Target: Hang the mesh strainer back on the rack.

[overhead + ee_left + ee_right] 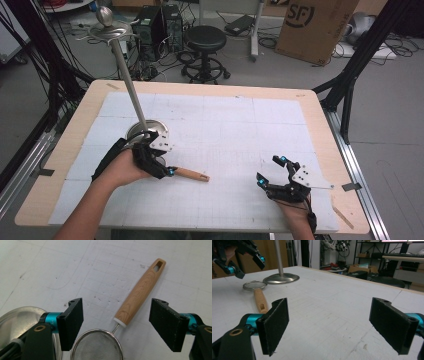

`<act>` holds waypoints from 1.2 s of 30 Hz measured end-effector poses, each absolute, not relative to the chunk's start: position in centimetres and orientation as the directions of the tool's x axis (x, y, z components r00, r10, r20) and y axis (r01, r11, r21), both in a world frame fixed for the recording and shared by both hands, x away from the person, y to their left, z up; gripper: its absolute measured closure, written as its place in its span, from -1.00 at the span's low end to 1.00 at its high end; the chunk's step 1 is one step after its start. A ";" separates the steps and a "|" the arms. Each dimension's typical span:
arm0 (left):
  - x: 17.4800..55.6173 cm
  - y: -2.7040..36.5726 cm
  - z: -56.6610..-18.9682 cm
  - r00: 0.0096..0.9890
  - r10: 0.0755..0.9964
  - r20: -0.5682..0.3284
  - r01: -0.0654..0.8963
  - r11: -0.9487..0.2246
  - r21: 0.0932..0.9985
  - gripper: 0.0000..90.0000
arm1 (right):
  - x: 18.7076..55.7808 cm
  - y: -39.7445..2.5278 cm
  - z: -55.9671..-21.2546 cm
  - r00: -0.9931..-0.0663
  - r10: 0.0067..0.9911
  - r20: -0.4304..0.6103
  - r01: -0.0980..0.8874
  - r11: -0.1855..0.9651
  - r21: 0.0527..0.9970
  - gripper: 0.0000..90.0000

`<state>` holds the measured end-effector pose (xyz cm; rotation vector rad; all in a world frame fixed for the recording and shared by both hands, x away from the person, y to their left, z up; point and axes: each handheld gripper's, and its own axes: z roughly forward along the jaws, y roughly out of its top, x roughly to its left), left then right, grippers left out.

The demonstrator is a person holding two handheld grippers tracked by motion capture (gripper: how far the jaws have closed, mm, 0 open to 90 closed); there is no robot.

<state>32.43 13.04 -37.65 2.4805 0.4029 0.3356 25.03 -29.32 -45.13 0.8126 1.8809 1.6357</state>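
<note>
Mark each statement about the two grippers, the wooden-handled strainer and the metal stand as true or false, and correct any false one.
1. The left gripper has its jaws open above the small wire-mesh strainer with a light wooden handle. True.
2. The strainer is hanging from the tall metal stand with a round base. False: it lies flat on the white table mat.
3. The right gripper grips the wooden handle. False: its jaws are open and hold nothing, well apart from the strainer.
4. The stand's round base sits on the mat beside the strainer's mesh bowl. True.
</note>
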 end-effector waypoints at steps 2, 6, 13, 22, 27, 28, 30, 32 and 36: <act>32.7 12.6 -37.9 0.928 0.345 0.143 0.204 -0.790 0.579 -0.37 | 25.0 -29.3 -45.1 -0.691 0.723 -0.002 0.098 0.096 0.991 -0.66; 32.8 11.8 -38.5 0.938 0.318 0.138 0.200 -0.822 0.533 -0.33 | 25.0 -29.3 -45.1 -0.692 0.722 0.001 0.101 0.096 0.990 -0.66; 32.9 11.3 -39.5 0.950 0.281 0.139 0.188 -0.866 0.463 -0.21 | 25.0 -29.3 -45.1 -0.694 0.720 0.000 0.099 0.095 0.991 -0.66; 33.2 10.7 -41.2 0.964 0.242 0.113 0.186 -0.911 0.368 -0.02 | 25.0 -29.3 -45.1 -0.694 0.720 0.002 0.100 0.094 0.991 -0.66; 32.8 10.7 -41.2 0.968 0.231 0.100 0.178 -0.908 0.379 0.25 | 25.0 -29.3 -45.1 -0.694 0.720 0.004 0.101 0.092 0.991 -0.66; 32.7 10.8 -41.2 0.968 0.232 0.097 0.179 -0.907 0.381 0.30 | 25.0 -29.3 -45.1 -0.694 0.720 0.004 0.101 0.092 0.991 -0.66; 32.5 10.9 -41.3 0.966 0.243 0.087 0.191 -0.900 0.391 0.48 | 25.0 -29.3 -45.1 -0.695 0.719 0.000 0.099 0.096 0.991 -0.66; 32.3 11.0 -41.3 0.962 0.260 0.080 0.208 -0.893 0.399 0.52 | 25.0 -29.3 -45.1 -0.695 0.719 -0.001 0.098 0.096 0.991 -0.66; 32.1 11.2 -41.2 0.960 0.272 0.060 0.228 -0.891 0.394 0.52 | 25.0 -29.3 -45.1 -0.695 0.719 0.001 0.099 0.095 0.991 -0.66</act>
